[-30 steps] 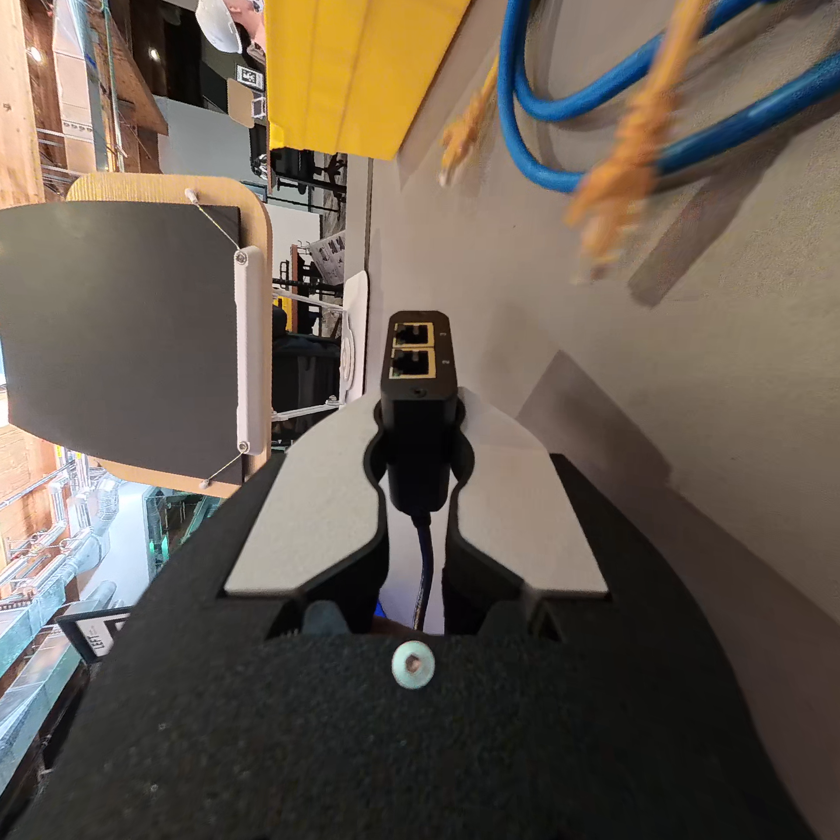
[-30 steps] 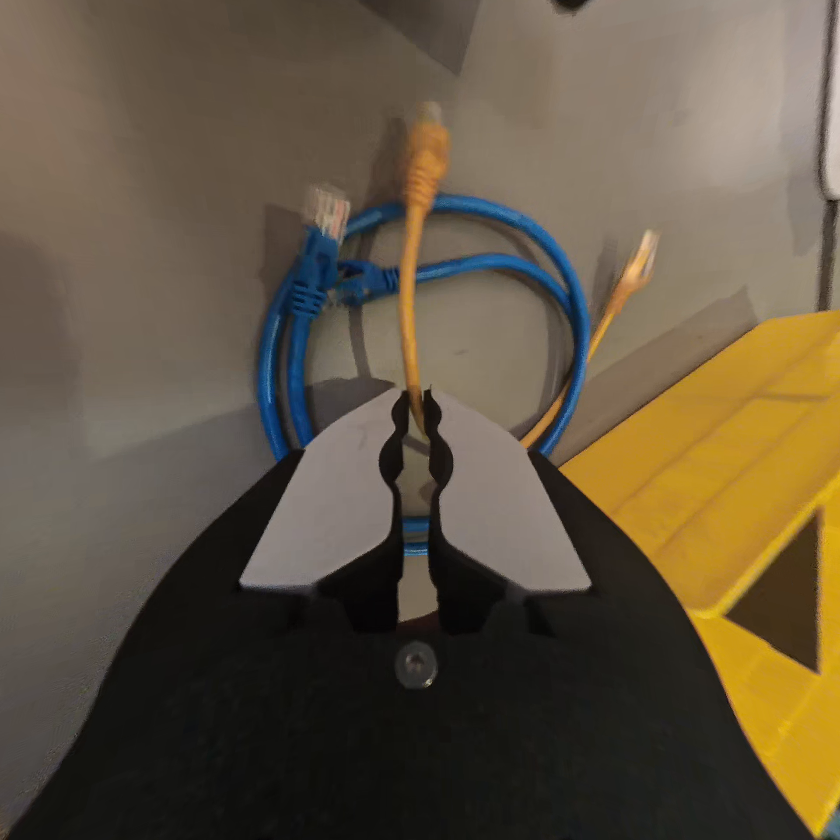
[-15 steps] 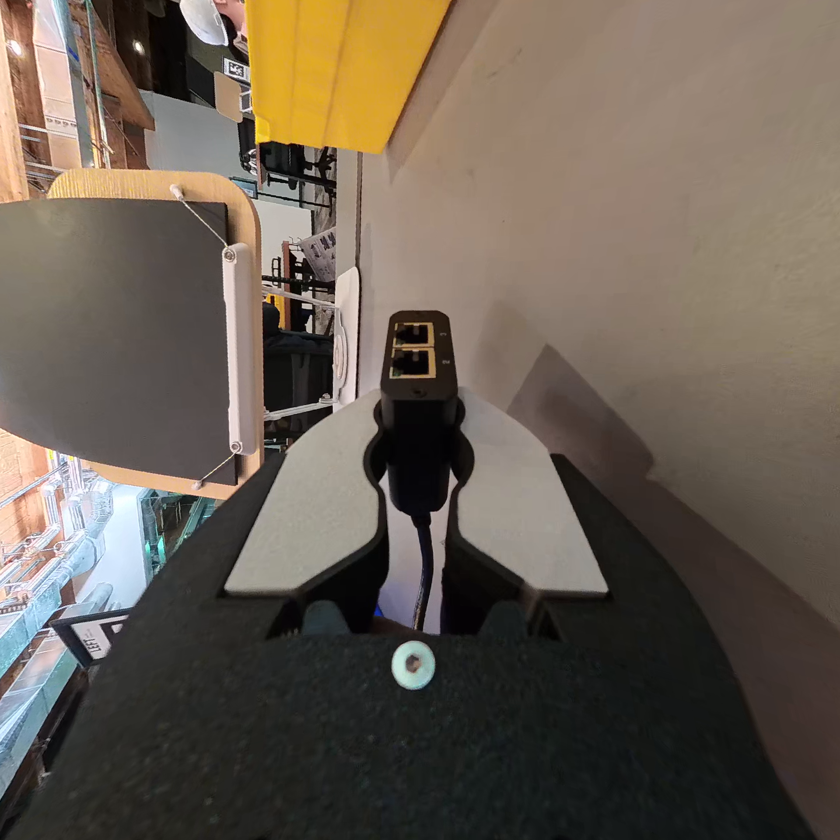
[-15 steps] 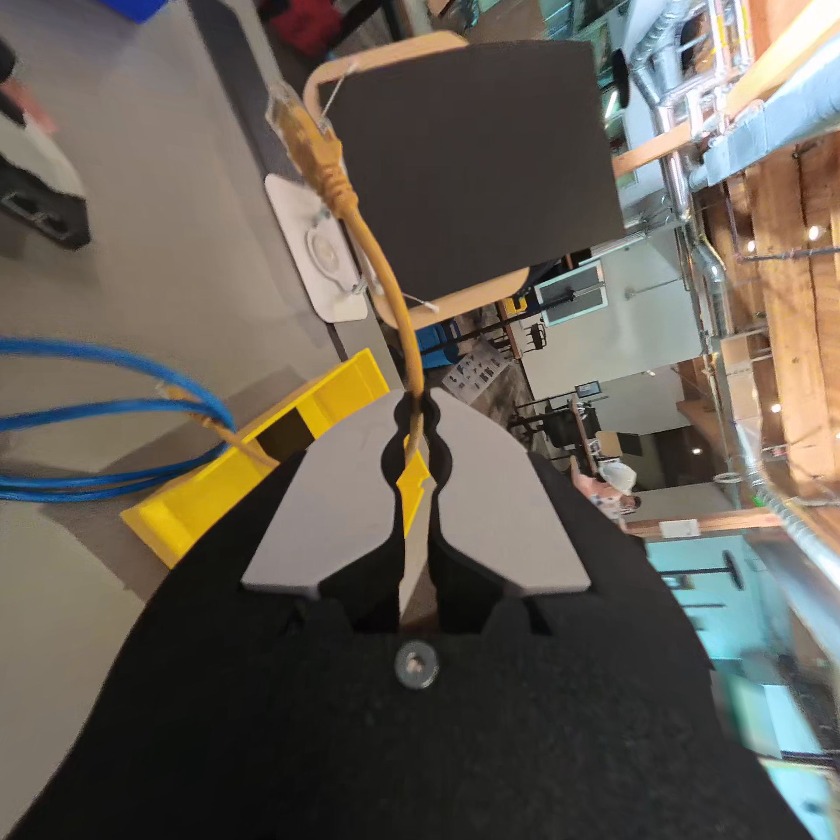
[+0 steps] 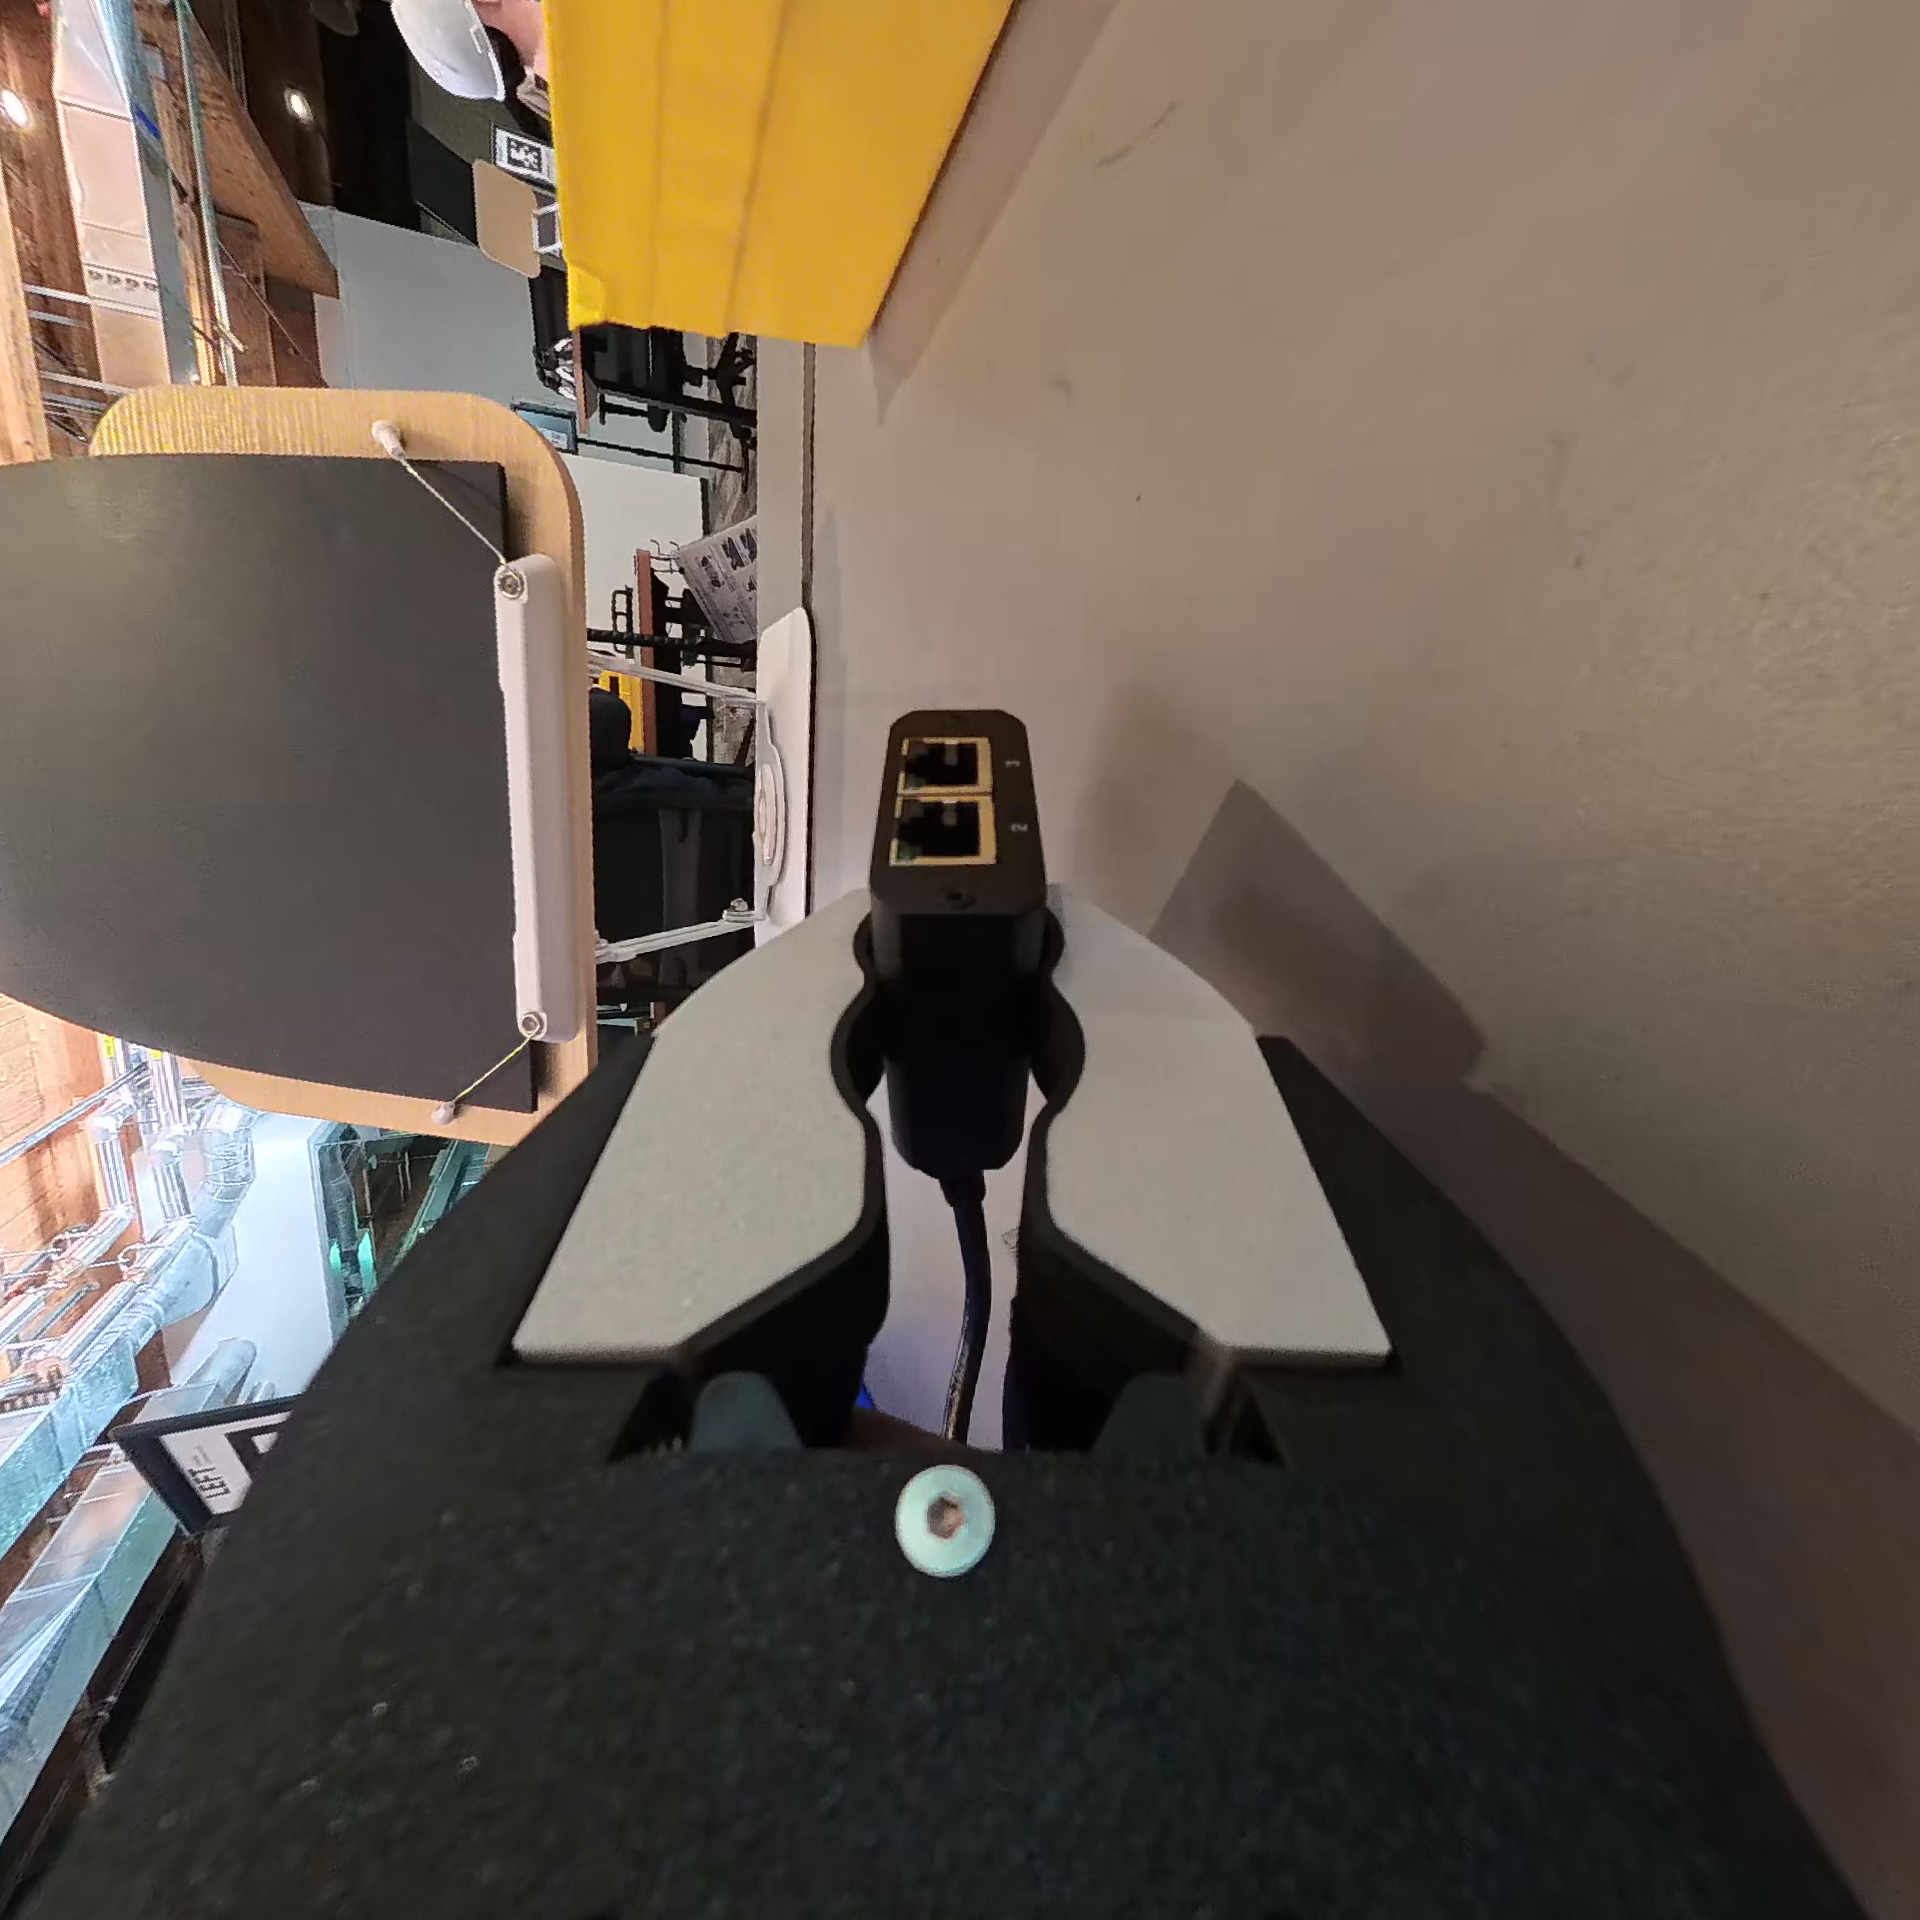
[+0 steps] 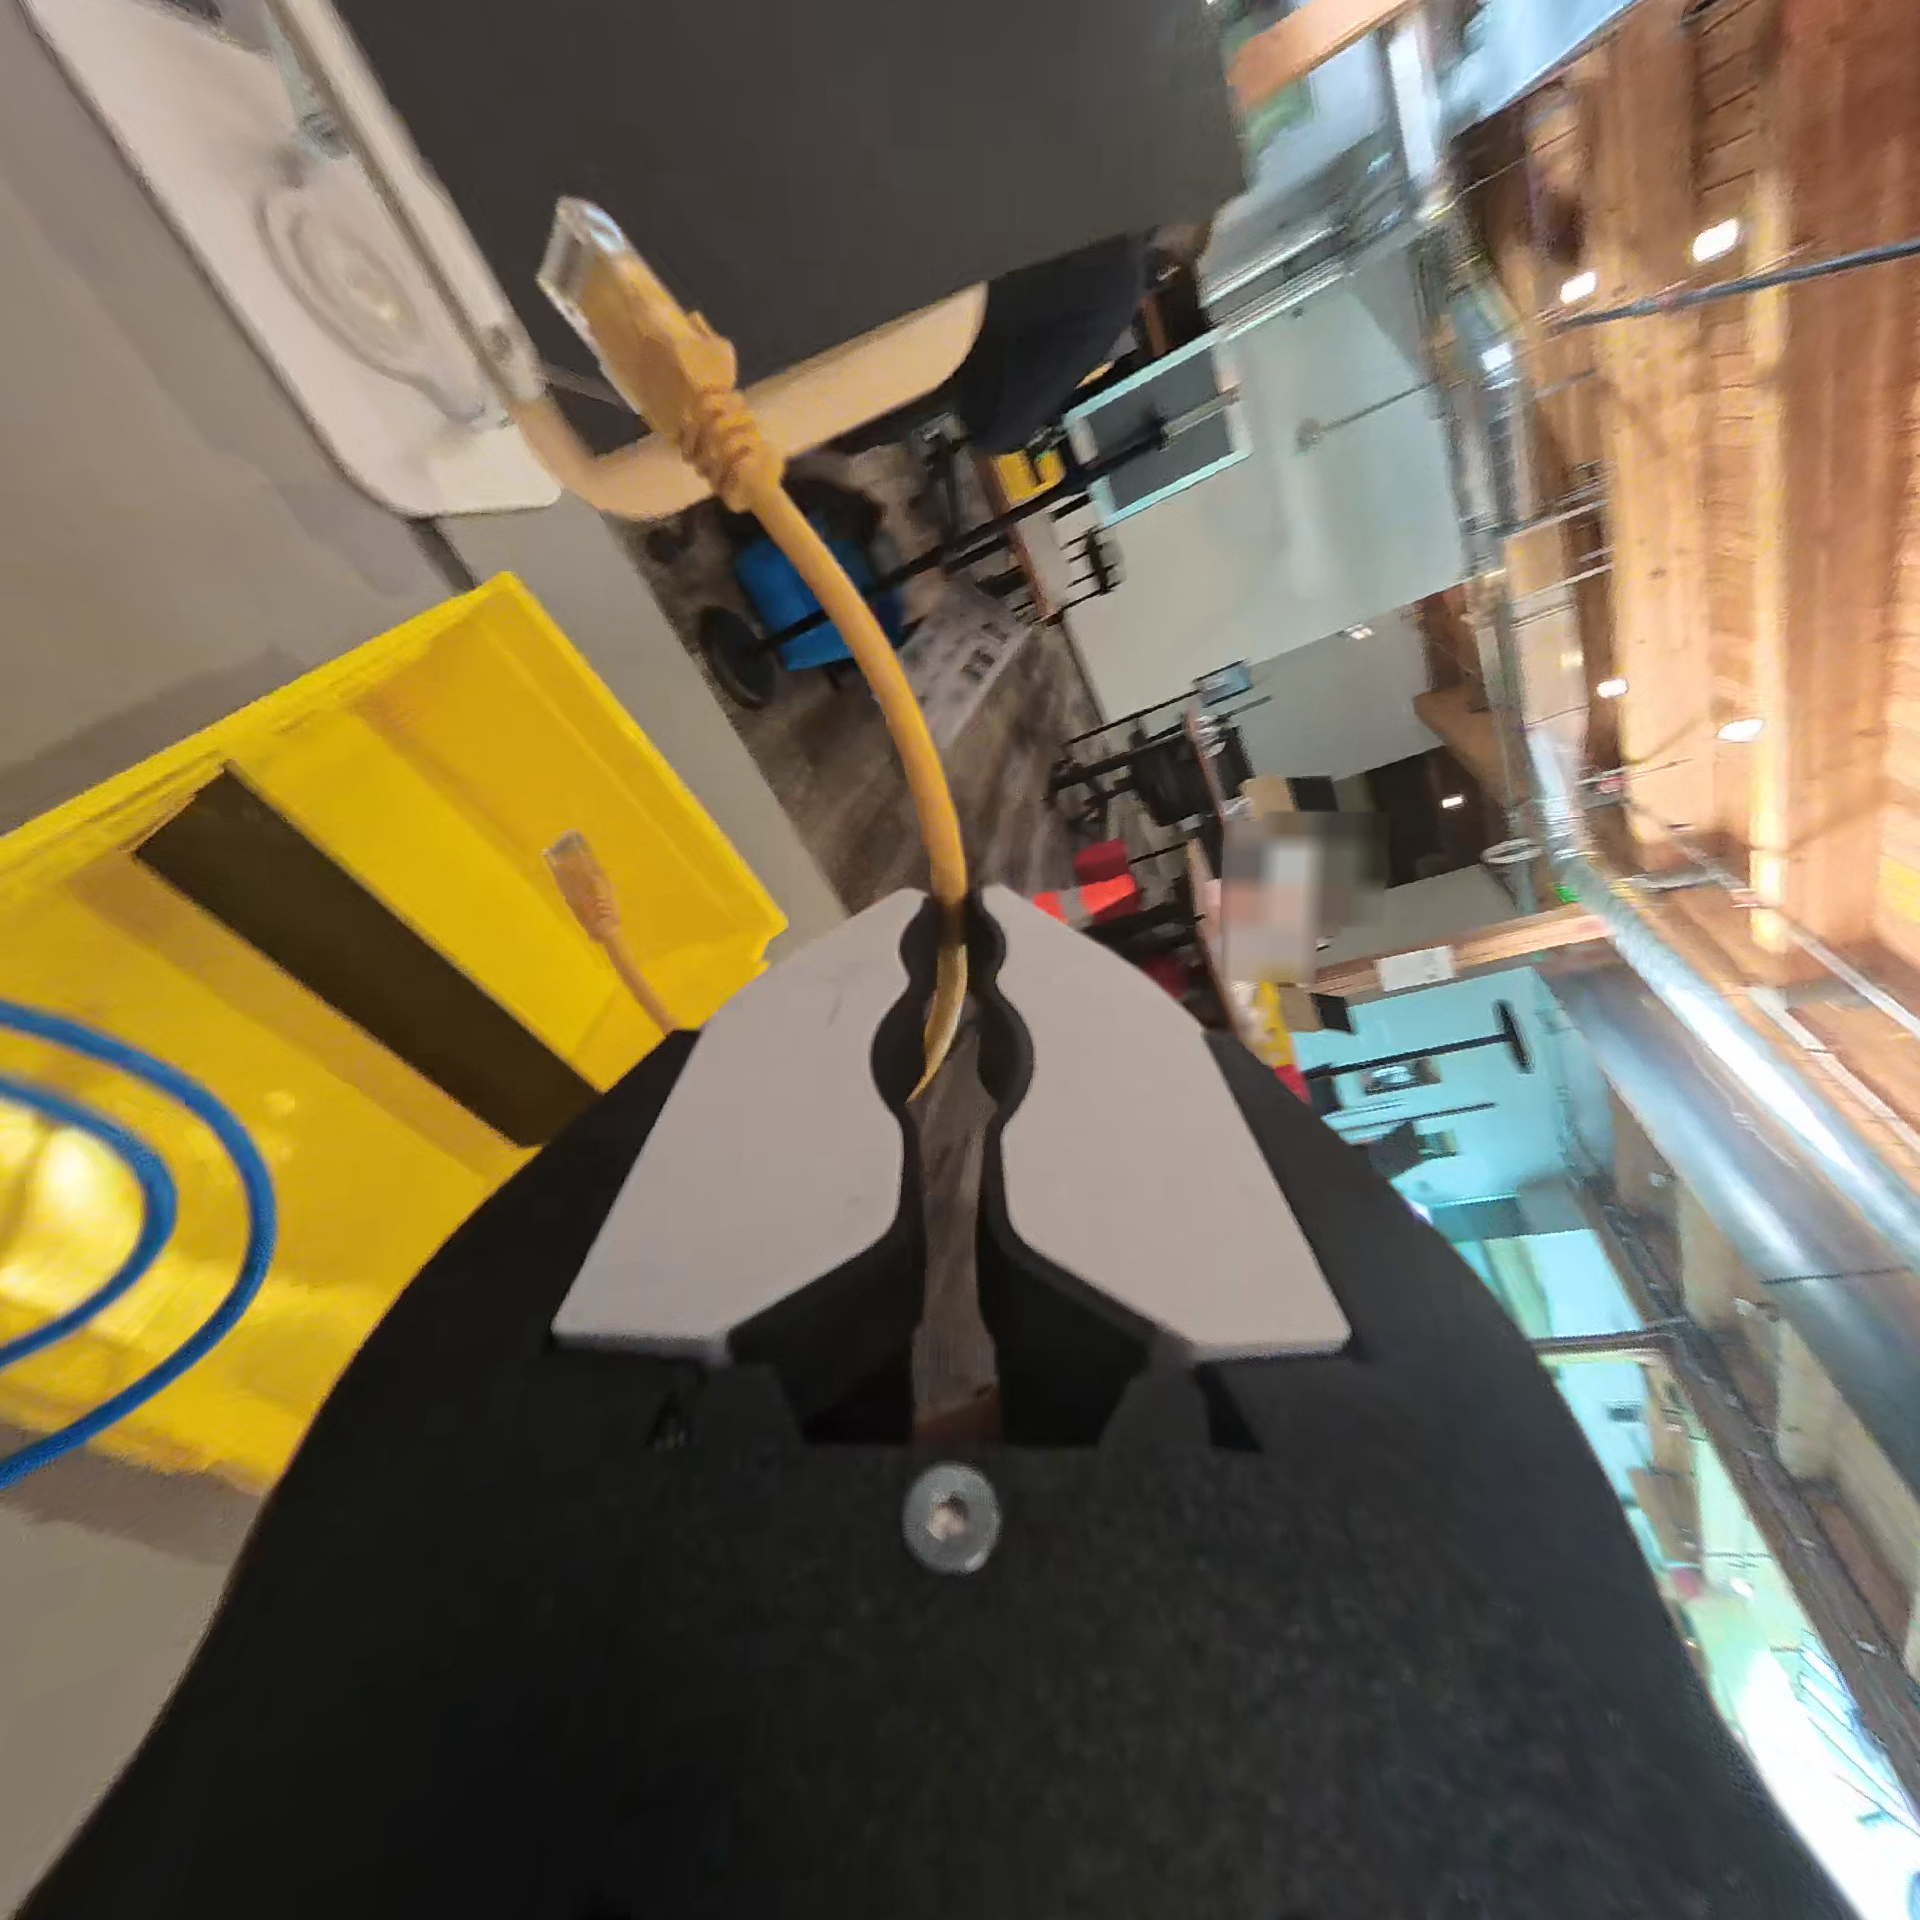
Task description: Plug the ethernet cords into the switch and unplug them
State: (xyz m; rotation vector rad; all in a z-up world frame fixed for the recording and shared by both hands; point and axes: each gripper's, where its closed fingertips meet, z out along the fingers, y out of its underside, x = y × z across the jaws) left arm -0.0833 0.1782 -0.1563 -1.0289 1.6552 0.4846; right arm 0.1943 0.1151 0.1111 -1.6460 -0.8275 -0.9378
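Clamping the black switch (image 5: 954,997) between its grey fingers (image 5: 727,1143), the left gripper (image 5: 958,940) holds it along its own axis, so the body sits in the scalloped gap between the fingers and the port end sticks out past the fingertips. Two ports, one above the other, face away from the camera, and neither has a plug in it. A dark cord (image 5: 971,1309) runs back from the rear of the switch through the gap toward the gripper body. To the left of the switch, beyond the table's edge, stands a dark board (image 5: 239,769) on a light wooden backing, and a yellow bin (image 5: 748,156) sits on the grey table (image 5: 1455,520) ahead, near that same edge.

In the right wrist view, a blue cord (image 6: 208,1226) loops in front of the yellow bin (image 6: 436,831) at the left. The right gripper (image 6: 954,914) is clenched on the yellow ethernet cord (image 6: 904,717), pinching it right at the fingertips. From there the cord arcs up and to the left, ending in a clear plug (image 6: 587,260) well ahead of the fingers, in the air. Its other end (image 6: 582,883) shows in front of the bin, just left of the gripper. The switch does not show in this view.
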